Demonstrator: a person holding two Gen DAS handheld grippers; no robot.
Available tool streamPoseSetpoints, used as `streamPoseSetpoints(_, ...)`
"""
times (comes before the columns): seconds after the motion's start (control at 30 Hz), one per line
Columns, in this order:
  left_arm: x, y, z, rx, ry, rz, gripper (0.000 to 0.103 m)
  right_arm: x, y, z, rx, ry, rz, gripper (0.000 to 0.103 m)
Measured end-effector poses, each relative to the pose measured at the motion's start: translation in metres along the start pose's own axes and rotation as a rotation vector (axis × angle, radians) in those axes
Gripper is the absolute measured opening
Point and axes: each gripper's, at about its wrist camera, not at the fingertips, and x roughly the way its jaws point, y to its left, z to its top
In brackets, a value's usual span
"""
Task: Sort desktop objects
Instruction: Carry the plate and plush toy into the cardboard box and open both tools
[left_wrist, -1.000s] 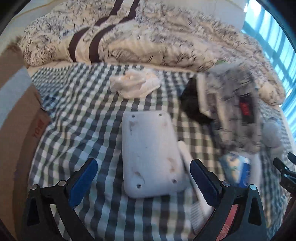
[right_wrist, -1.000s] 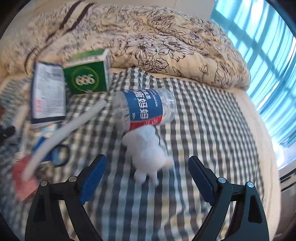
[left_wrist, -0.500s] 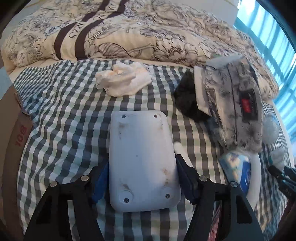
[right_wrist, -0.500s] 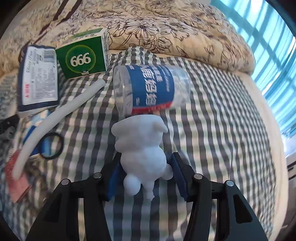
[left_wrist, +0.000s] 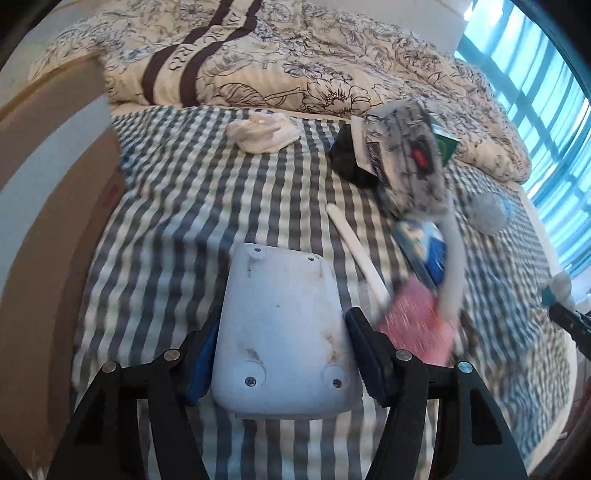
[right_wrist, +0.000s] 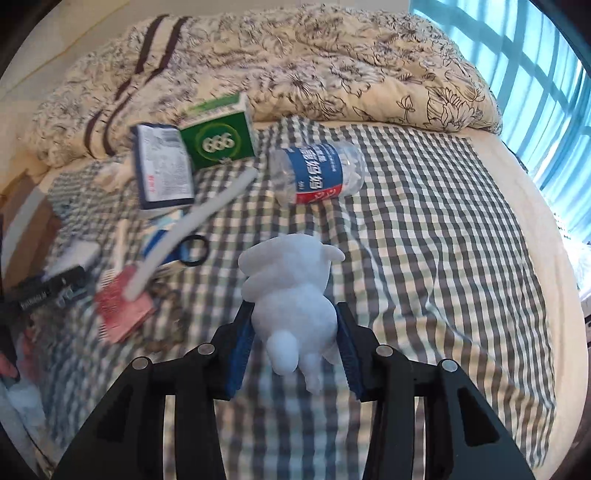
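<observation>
checkered bedsheet (right_wrist: 424, 206), floral quilt (left_wrist: 295, 62) bunched behind, bright blue-framed window (right_wrist: 535, 74) at right

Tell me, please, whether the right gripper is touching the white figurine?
Touching. In the right wrist view, the right gripper has both blue pads pressed against the sides of the white figurine, with no gap on either side.

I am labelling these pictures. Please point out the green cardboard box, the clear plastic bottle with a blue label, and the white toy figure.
green cardboard box (right_wrist: 221, 138), right wrist view, printed front
clear plastic bottle with a blue label (right_wrist: 317, 171), right wrist view, label
white toy figure (right_wrist: 291, 291), right wrist view, body
</observation>
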Motion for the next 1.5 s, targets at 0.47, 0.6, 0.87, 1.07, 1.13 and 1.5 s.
streamPoseSetpoints(0.47,-0.131,0.018,-0.039,-0.035,-0.138,0.006,0.066,-0.081,0.071,-0.031,-0.041,-0.054,0.117,0.043)
streamPoseSetpoints(0.6,-0.153,0.034,-0.029,-0.045,-0.164,0.034,0.066,-0.098,0.108,-0.032,-0.076,-0.069,0.150,0.043)
streamPoseSetpoints(0.87,-0.201,0.083,0.001,-0.074,-0.265,0.061,0.066,-0.124,0.189,-0.013,-0.164,-0.112,0.209,0.043)
streamPoseSetpoints(1.07,-0.230,0.132,0.018,-0.095,-0.344,0.129,0.066,-0.130,0.264,0.007,-0.232,-0.134,0.288,0.043)
streamPoseSetpoints(1.13,-0.231,0.149,0.019,-0.108,-0.348,0.161,0.066,-0.125,0.294,0.013,-0.262,-0.128,0.325,0.043)
streamPoseSetpoints(1.5,-0.197,0.213,0.009,-0.223,-0.308,0.256,0.066,-0.071,0.405,0.011,-0.370,-0.018,0.467,0.043)
